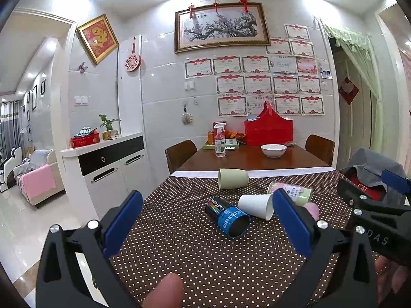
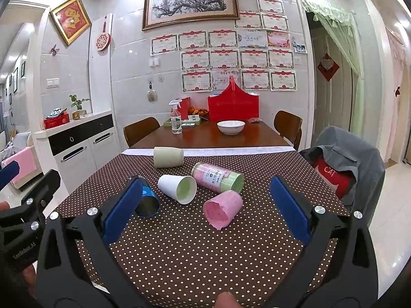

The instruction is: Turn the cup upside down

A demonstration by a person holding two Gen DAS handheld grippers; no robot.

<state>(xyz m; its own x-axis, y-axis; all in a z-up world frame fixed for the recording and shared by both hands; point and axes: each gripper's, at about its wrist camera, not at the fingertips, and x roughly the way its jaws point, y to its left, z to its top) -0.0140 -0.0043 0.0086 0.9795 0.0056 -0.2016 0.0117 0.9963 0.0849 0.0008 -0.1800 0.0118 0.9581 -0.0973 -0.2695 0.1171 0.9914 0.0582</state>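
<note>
- Five cups are seen lying on their sides on the polka-dot tablecloth, none yet stood mouth-down, so the task is judged to be at its very start
- The left gripper is held above the near edge with jaws spread wide, nothing between them; the blue printed cup is framed right at 12 o'clock of it
- The right gripper is likewise spread and empty; the pink cup is found at 12 o'clock, mouth turned toward the camera
- The white paper cup lies at 11 o'clock of the pink one, the labelled pink-and-green cup at 12, the pale green cup farthest back
- An approach step is judged to be in hand: no cup is touched
- Next, a low reach is called for, the jaws brought across a cup's wall, pressed lightly, and the wrist rolled until the rim faces down
- Thin paper walls may be crushed if squeezed hard
</note>
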